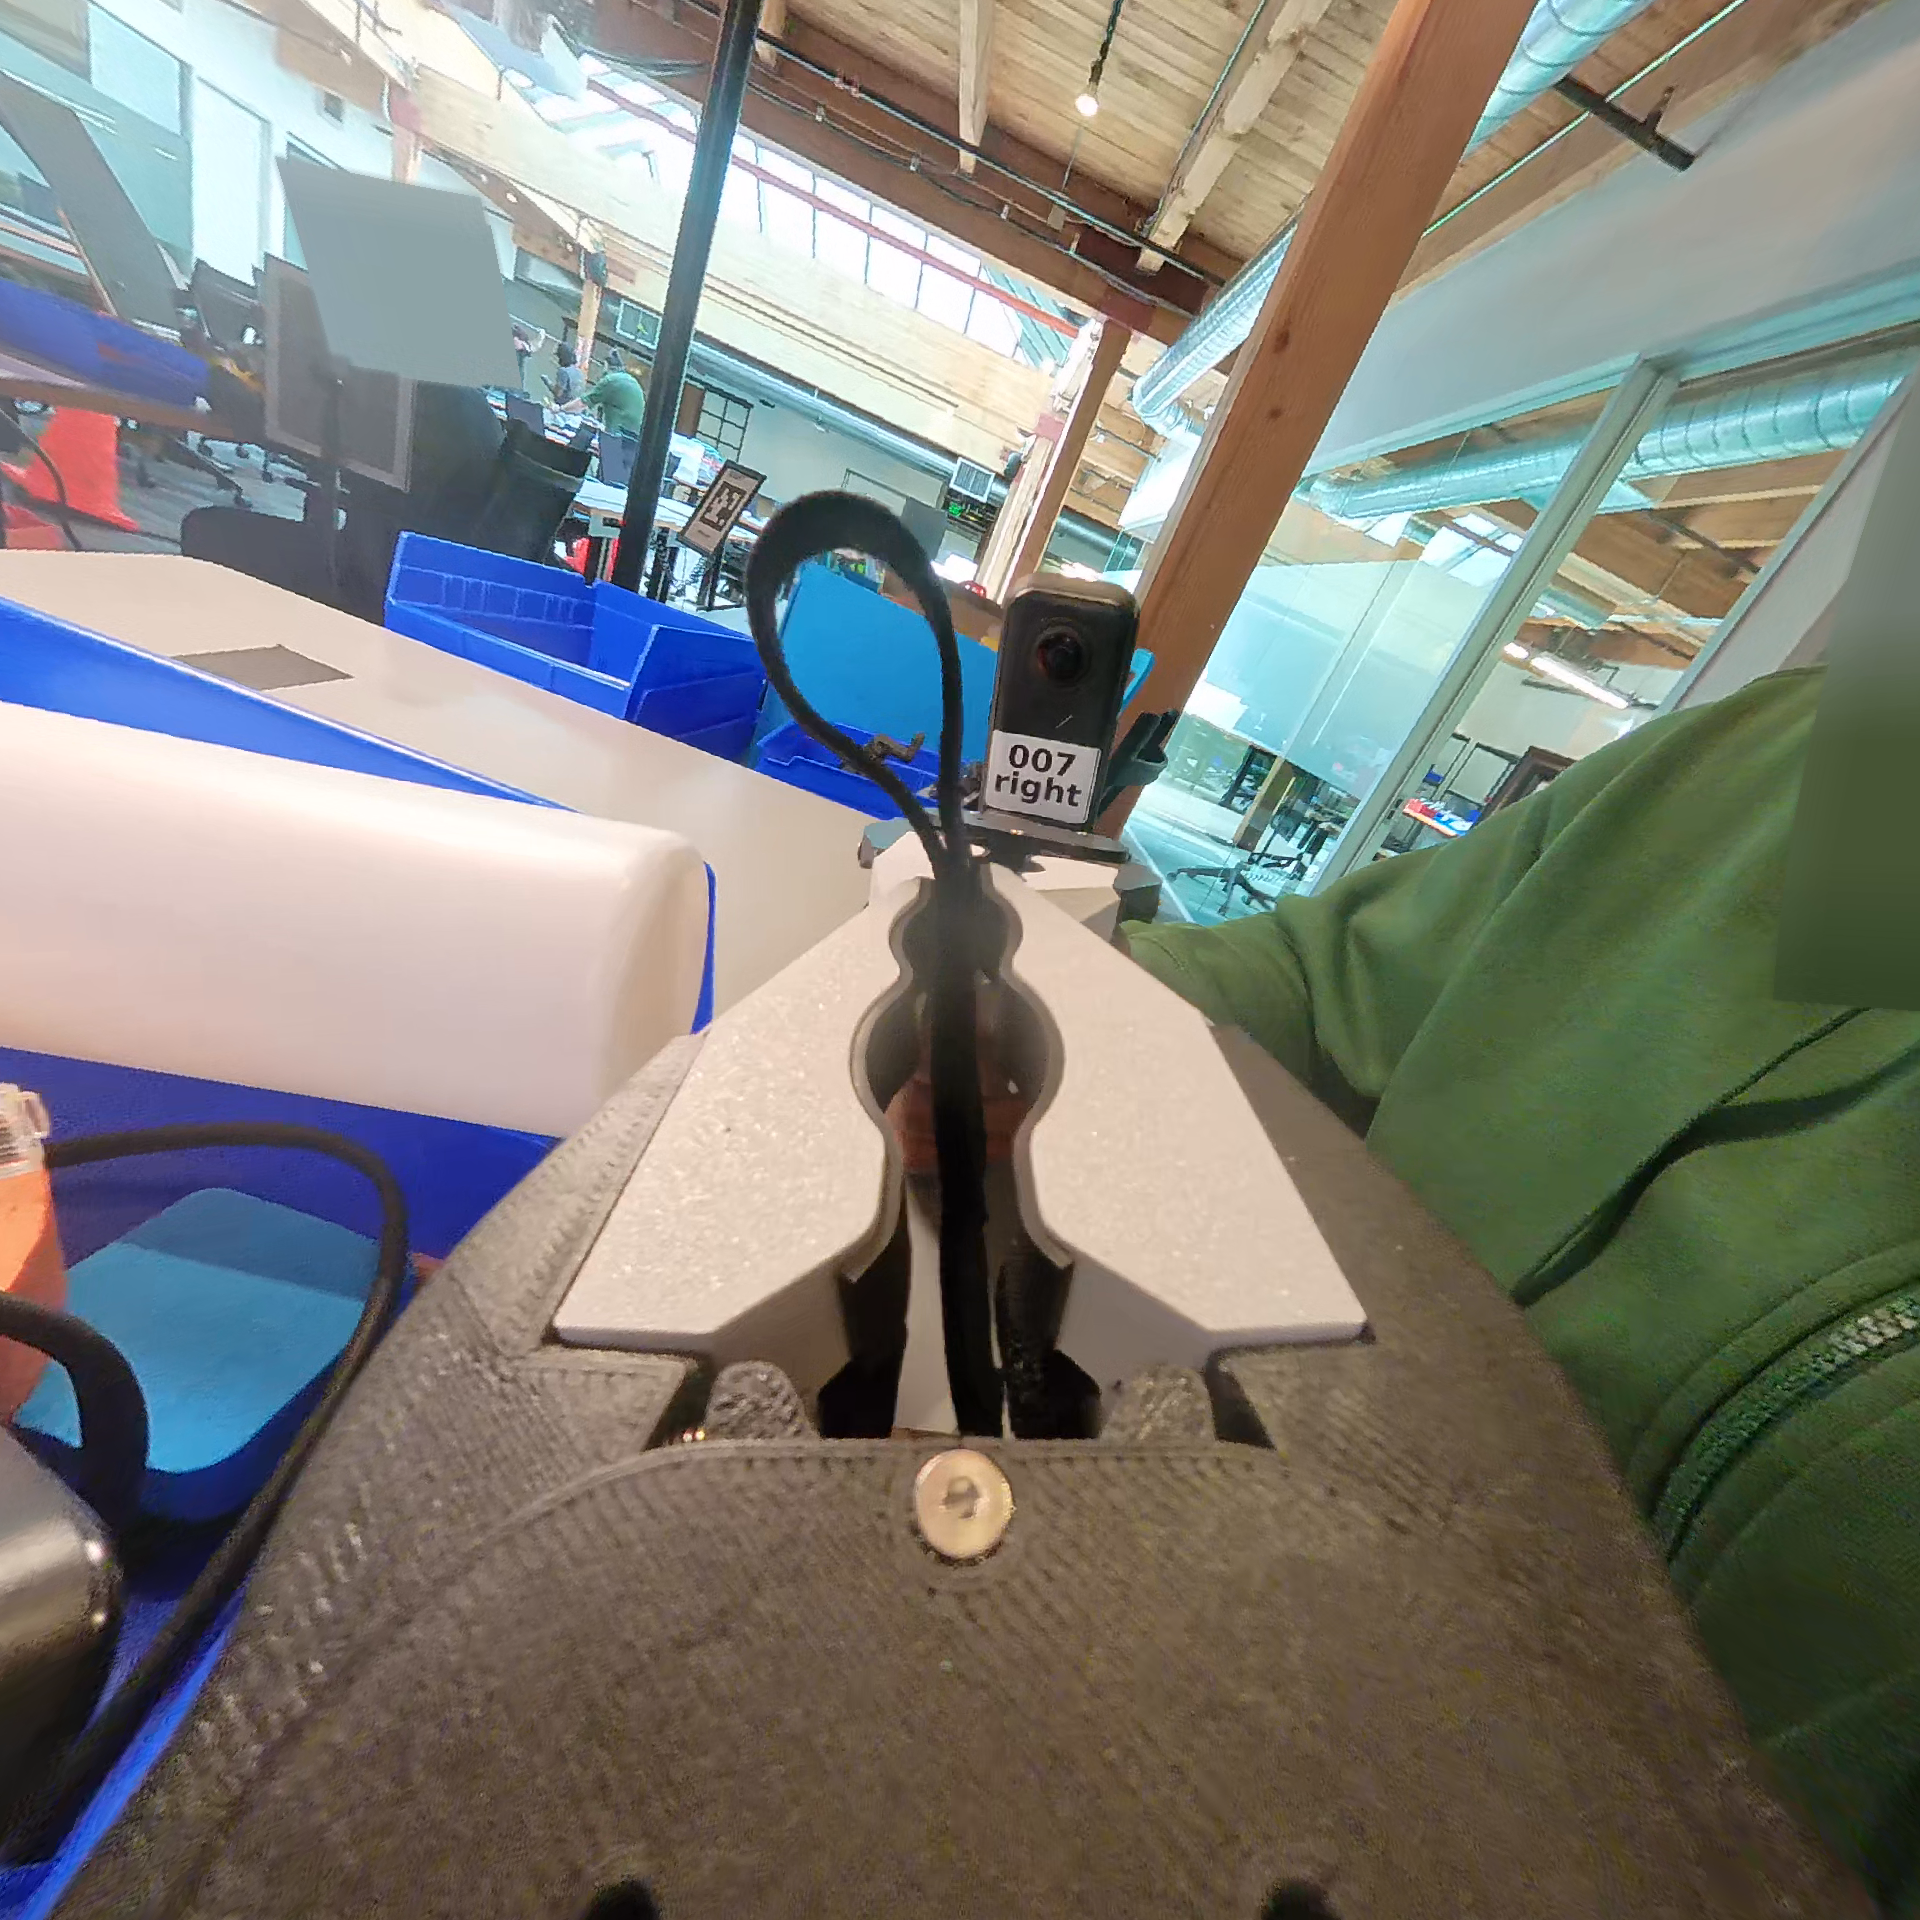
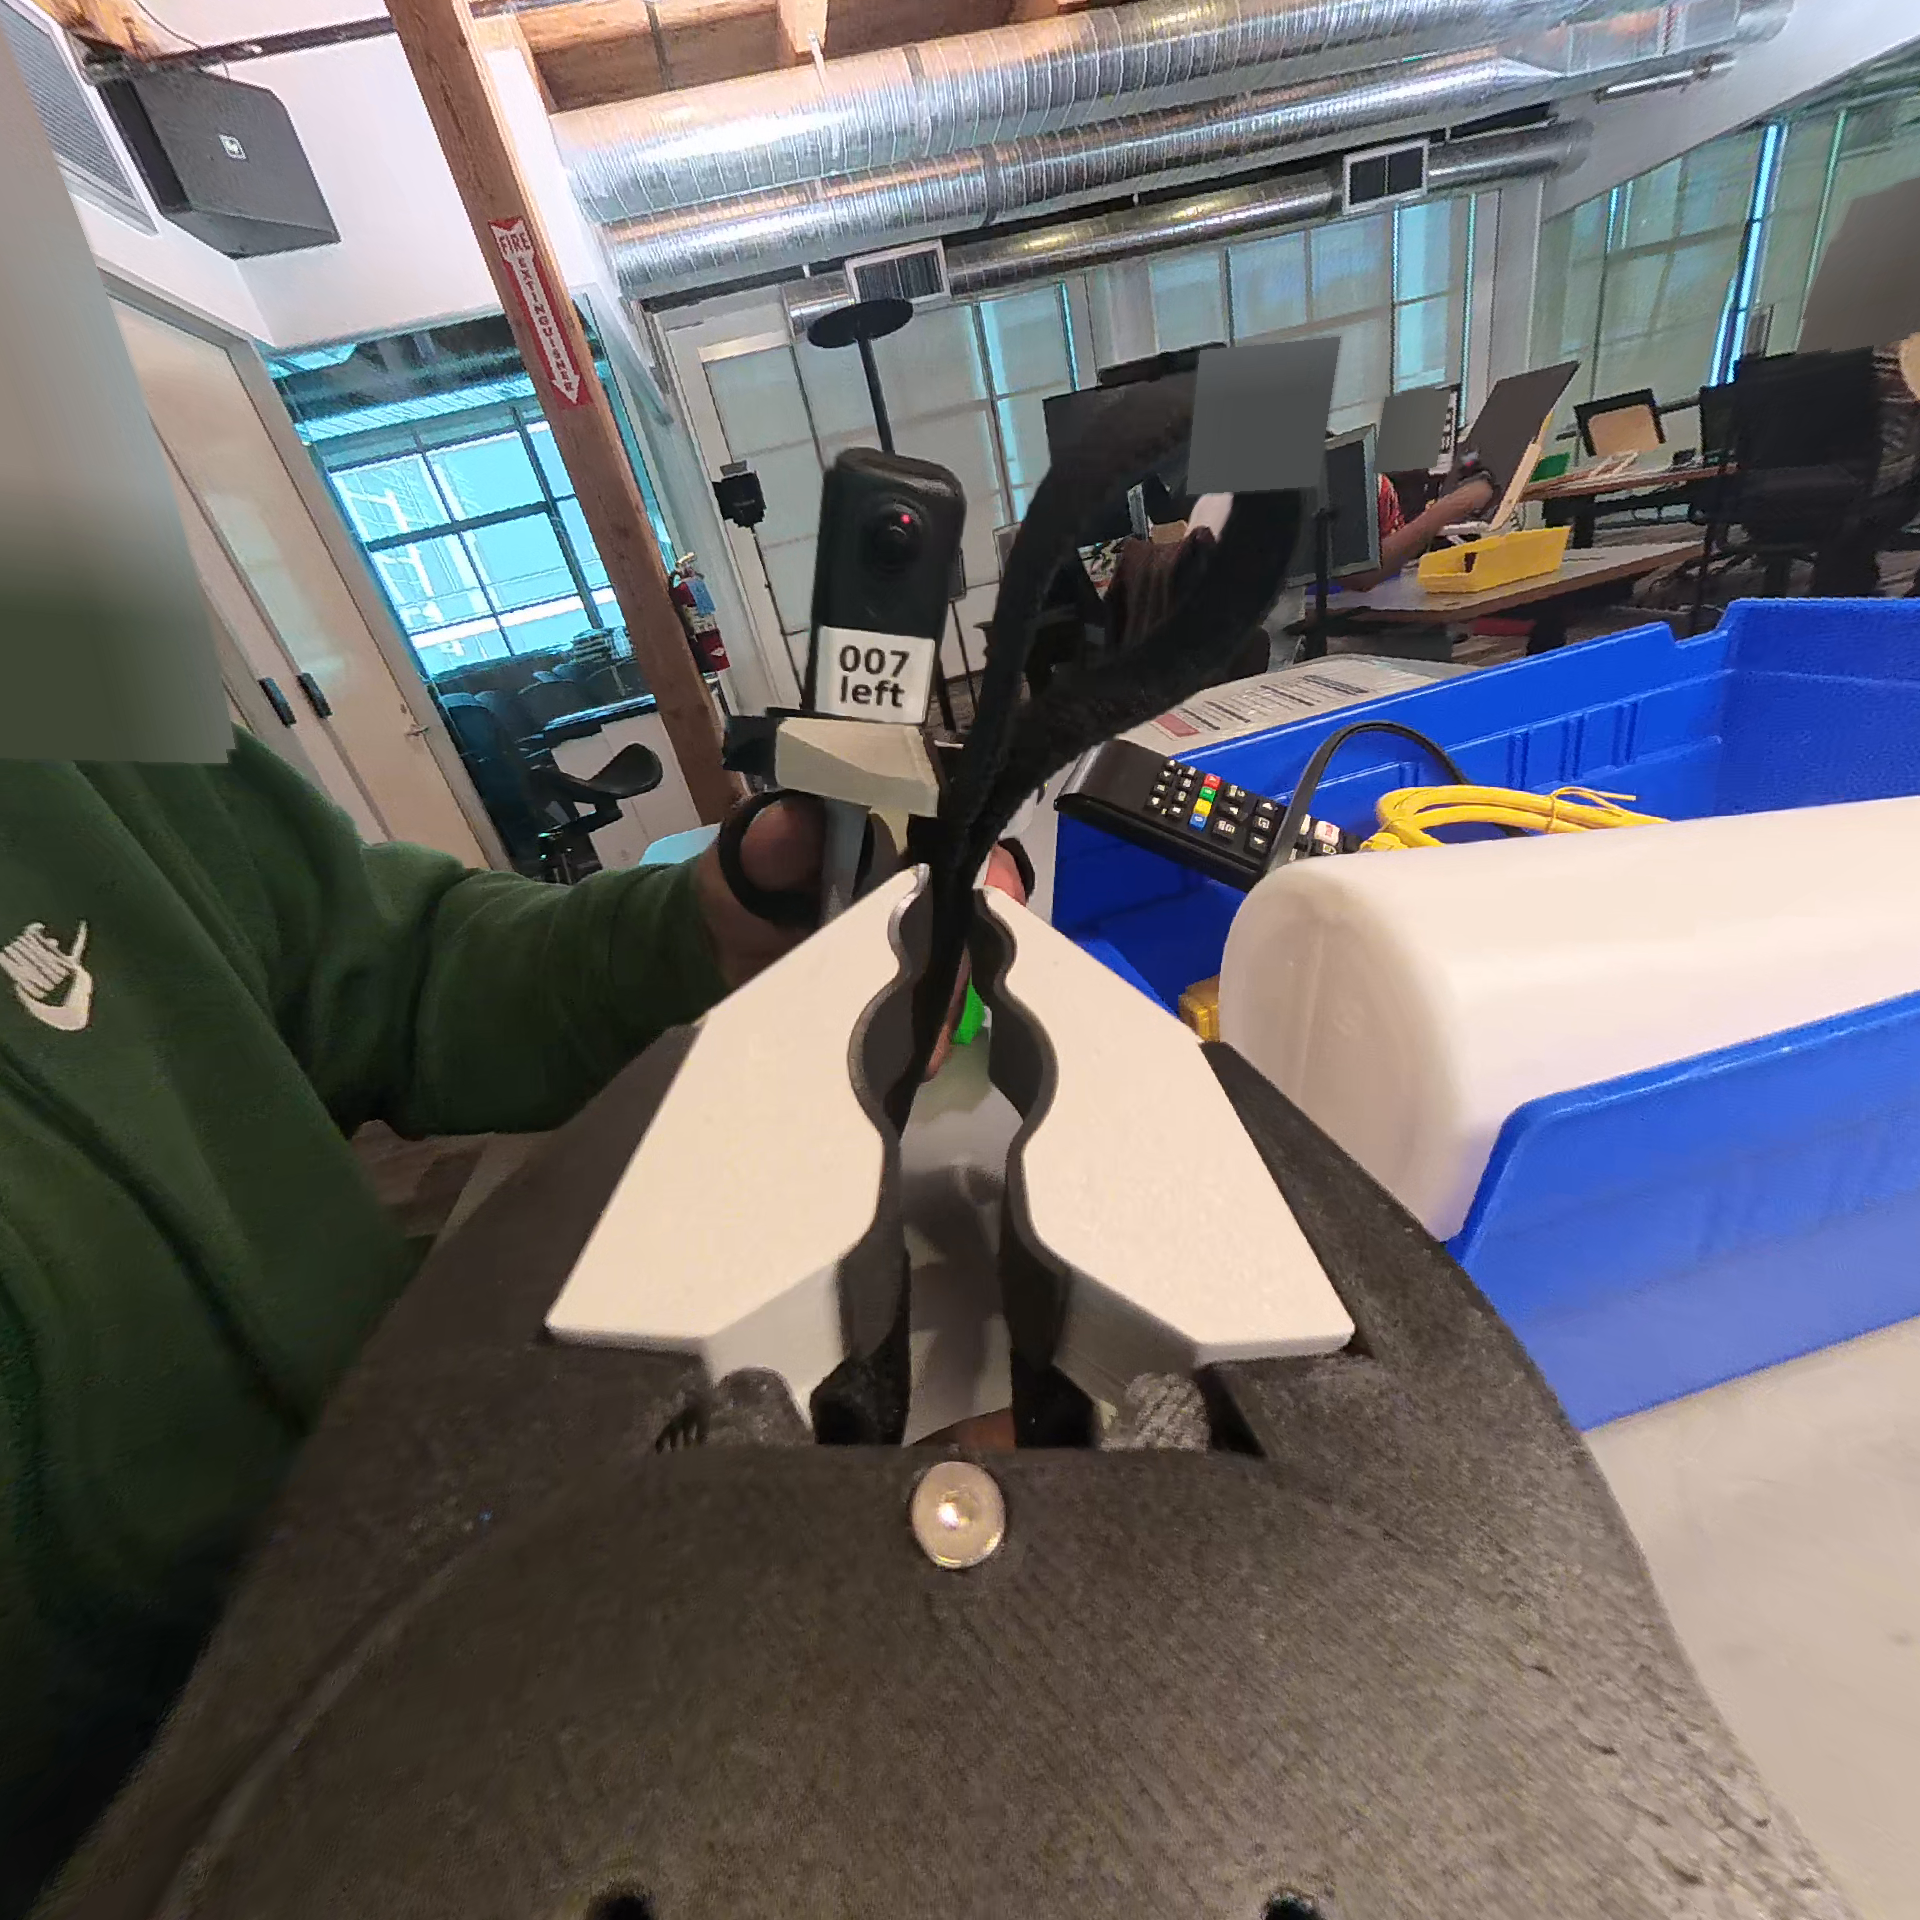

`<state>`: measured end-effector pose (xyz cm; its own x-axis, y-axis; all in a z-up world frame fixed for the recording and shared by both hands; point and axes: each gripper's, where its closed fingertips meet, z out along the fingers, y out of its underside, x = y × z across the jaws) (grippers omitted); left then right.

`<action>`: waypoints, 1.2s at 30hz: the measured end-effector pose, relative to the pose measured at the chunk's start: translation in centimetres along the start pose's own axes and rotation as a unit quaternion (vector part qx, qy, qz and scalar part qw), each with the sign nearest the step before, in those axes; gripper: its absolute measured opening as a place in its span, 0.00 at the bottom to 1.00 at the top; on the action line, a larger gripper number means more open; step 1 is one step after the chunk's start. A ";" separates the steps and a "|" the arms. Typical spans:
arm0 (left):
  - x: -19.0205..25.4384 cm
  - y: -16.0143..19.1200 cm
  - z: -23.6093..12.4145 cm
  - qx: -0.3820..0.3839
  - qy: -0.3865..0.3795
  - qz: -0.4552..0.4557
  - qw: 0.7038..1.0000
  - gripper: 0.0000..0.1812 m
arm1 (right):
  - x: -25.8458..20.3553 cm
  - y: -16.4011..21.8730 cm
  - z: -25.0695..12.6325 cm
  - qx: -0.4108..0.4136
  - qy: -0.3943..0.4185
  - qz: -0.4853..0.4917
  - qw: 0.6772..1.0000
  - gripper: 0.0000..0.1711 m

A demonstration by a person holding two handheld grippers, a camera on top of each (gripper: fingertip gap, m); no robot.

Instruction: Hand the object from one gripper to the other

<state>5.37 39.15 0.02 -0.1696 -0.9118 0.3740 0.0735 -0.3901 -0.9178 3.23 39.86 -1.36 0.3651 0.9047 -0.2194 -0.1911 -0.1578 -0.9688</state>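
Left gripper (image 1: 951, 894) has its jaws closed on a black strap (image 1: 831, 582), whose loop stands up past the tips; right gripper (image 2: 951, 883) is also pinched on the same strap (image 2: 1122, 644), tail flopping above; both tools sit nose to nose, so the strap is held from both sides mid-air; reads as the mid-handoff overlap; next move, I'd judge: one side lets go, the other keeps its grip and backs off; beyond, blue bins (image 2: 1662, 1122) and a white container (image 1: 343, 914).

left gripper (image 1: 951, 914) jaws pinching black strap (image 1: 821, 665)
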 end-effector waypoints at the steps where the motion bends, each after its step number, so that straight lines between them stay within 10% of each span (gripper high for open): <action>1: 0.0 0.0 0.0 0.001 0.004 -0.010 1.000 0.04 | 0.0 0.0 0.0 0.000 0.001 -0.002 1.000 0.04; 31: 1.1 -1.3 0.0 0.048 0.018 0.019 0.999 0.03 | -1.4 1.2 0.8 -0.028 -0.018 -0.012 0.999 0.15; 36: 1.5 -1.7 0.0 0.065 0.021 0.021 0.997 0.03 | -2.3 2.2 1.4 -0.044 -0.025 -0.033 0.998 0.04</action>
<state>4.98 38.45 2.14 -0.2048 -0.9225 0.3273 0.2075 -0.3677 -0.9065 0.73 37.97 -2.82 0.3285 0.9323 -0.1513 -0.0858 -0.1301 -0.9878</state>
